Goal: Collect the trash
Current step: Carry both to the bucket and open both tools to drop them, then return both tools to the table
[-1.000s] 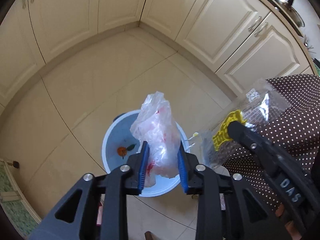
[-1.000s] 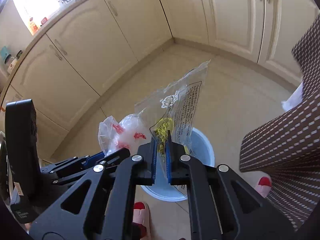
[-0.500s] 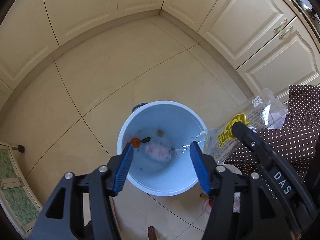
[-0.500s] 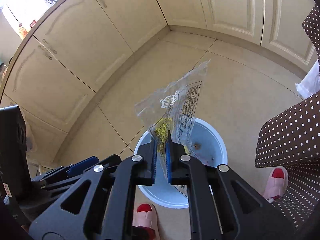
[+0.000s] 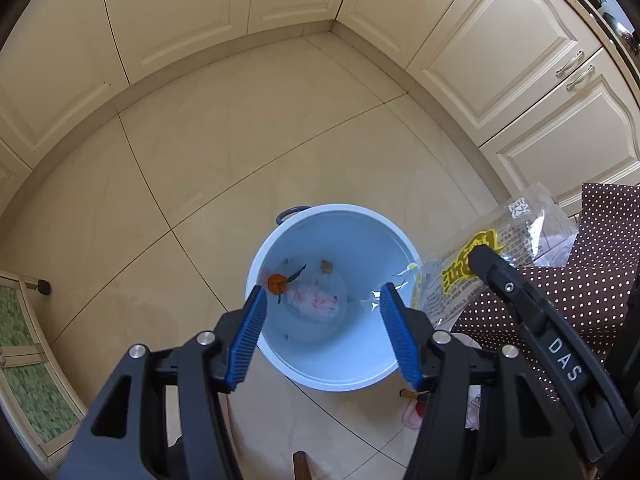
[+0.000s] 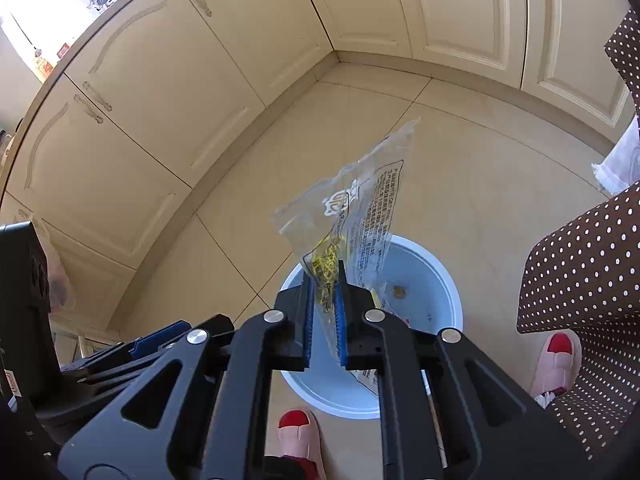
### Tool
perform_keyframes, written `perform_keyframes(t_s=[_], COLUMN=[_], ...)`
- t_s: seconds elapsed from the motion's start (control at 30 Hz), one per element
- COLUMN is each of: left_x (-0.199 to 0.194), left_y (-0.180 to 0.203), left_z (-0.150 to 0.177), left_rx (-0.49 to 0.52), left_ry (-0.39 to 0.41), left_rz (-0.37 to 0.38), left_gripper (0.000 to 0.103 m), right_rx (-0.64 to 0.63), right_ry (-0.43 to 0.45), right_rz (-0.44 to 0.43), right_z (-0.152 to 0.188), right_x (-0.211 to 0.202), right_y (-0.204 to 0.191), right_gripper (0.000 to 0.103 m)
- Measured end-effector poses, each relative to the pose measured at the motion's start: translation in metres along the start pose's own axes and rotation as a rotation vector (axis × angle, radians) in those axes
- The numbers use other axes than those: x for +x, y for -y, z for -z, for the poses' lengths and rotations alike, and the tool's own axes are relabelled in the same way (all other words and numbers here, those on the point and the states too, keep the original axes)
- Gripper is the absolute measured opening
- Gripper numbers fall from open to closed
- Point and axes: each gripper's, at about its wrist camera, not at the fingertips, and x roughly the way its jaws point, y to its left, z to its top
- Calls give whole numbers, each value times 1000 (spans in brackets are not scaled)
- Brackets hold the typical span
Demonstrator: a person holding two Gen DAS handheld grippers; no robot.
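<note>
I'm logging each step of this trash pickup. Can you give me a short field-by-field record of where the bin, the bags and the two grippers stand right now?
bin: light blue trash bin on the tiled floor, below both grippers
in bin: crumpled white plastic bag, small orange fruit, brown scrap
left gripper: jaws apart, nothing between them, over the bin; they have just been opening
right gripper: shut on clear printed wrapper, held above the bin
left to drop: the wrapper

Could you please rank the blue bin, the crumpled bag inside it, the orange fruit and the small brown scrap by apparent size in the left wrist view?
1. blue bin
2. crumpled bag
3. orange fruit
4. brown scrap
</note>
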Motion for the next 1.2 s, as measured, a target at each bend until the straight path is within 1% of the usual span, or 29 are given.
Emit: perform_keyframes(t_s=[0.23, 0.33, 0.47, 0.53, 0.67, 0.8, 0.83, 0.97, 1.0, 1.1, 1.13, 1.2], left_x=[-7, -14, -29, -44, -79, -132, -145, -200, -217, -252, -262, -278], left_y=[-2, -2, 6, 14, 31, 64, 72, 110, 122, 162, 175, 204], left_z=[0, 2, 4, 9, 19, 32, 35, 57, 63, 83, 90, 106], left_rx=[4, 3, 27, 45, 72, 147, 157, 199, 226, 309, 338, 394], left_ry=[20, 33, 71, 105, 167, 264, 286, 370, 393, 452, 463, 477], left_rz=[8, 17, 8, 10, 45, 60, 75, 147, 160, 187, 201, 234], left_gripper=[58, 58, 58, 58, 58, 58, 58, 58, 58, 59, 60, 61], right_rx=[18, 19, 11, -5, -44, -75, -82, -124, -132, -131, -124, -110], right_ry=[-8, -3, 15, 36, 105, 191, 209, 336, 376, 481, 519, 564], right_rz=[18, 25, 33, 40, 65, 90, 95, 129, 144, 211, 230, 266], right_z=[1, 2, 1, 1, 2, 7, 8, 17, 20, 34, 40, 51], right_x=[-3, -9, -28, -43, -92, -153, -166, -247, -270, -333, -356, -390], right_y=[3, 2, 2, -1, -5, -8, -9, -14, -14, -4, 3, 14], right_gripper=[16, 26, 26, 26, 26, 26, 26, 26, 29, 49, 49, 49])
